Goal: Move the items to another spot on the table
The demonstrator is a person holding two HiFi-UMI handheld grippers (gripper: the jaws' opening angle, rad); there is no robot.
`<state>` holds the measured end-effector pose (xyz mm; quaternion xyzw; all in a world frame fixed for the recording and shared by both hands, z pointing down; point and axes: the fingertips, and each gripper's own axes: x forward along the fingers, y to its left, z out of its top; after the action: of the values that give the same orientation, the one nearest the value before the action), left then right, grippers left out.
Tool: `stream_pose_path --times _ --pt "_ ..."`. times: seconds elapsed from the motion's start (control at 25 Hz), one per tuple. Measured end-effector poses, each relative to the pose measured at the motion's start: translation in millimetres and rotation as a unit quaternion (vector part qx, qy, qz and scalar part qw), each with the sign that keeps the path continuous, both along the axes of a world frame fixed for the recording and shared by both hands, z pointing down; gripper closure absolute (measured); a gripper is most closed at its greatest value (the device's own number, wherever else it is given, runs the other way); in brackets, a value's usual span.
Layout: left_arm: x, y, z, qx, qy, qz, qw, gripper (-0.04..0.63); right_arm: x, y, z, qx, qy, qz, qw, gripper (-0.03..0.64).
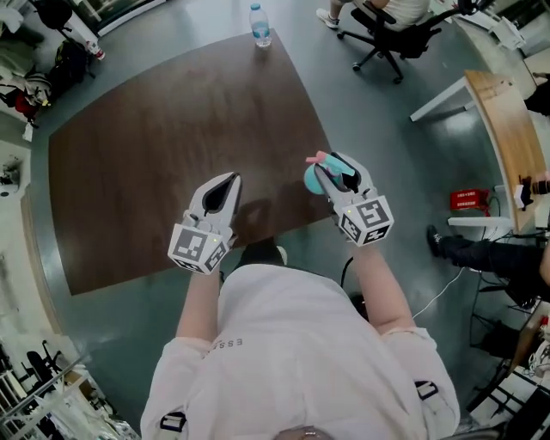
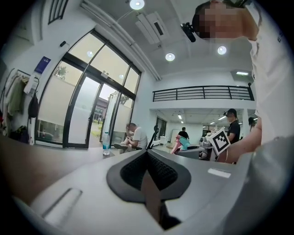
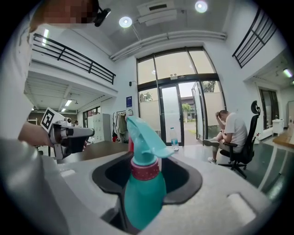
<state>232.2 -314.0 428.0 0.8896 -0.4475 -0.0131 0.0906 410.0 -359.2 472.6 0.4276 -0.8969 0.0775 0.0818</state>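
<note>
Both grippers hovered over the tabletop's [image 1: 146, 163] near edge, right gripper [image 1: 330, 174] clasping a bottle [image 3: 143, 193] for relocating, left gripper [image 1: 229, 183] closed, empty.

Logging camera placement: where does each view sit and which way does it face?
Head view: on the person's head, facing steeply down at the table; left gripper, right gripper, forearms, torso show.
Left gripper view: on that gripper, level along its closed empty jaws; right forearm shows.
Right gripper view: on that gripper, along jaws clamping the spray bottle.
Shared: the water bottle.
</note>
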Motion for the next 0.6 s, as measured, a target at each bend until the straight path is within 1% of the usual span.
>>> stream_pose_path --times 0.12,0.28,0.4,0.52,0.6 --pt "4.9 26.2 3.3 0.000 -0.010 -0.011 0.9999 0.580 5.3 15.1 4.9 -0.002 -0.001 -0.006 1.000 0.437" --pt "-14.9 52.6 6.2 -0.003 -0.023 -0.046 0.9987 0.580 -12.5 32.5 9.6 -0.010 -0.002 -0.031 0.999 0.437" --pt "-47.3 68.8 8.3 0.001 -0.024 -0.092 0.9955 0.580 -43.1 40.6 7.4 -0.001 0.000 -0.065 0.998 0.437" --pt "-92.7 88.0 6.3 0.012 -0.031 -0.144 0.9891 0.580 -87.0 45.4 -1.2 0.016 0.001 -0.107 0.994 0.437" --pt "-120.4 102.6 2.4 0.016 -0.035 -0.175 0.9838 0.580 -112.4 49.6 -5.3 0.015 -0.007 -0.134 0.991 0.437"
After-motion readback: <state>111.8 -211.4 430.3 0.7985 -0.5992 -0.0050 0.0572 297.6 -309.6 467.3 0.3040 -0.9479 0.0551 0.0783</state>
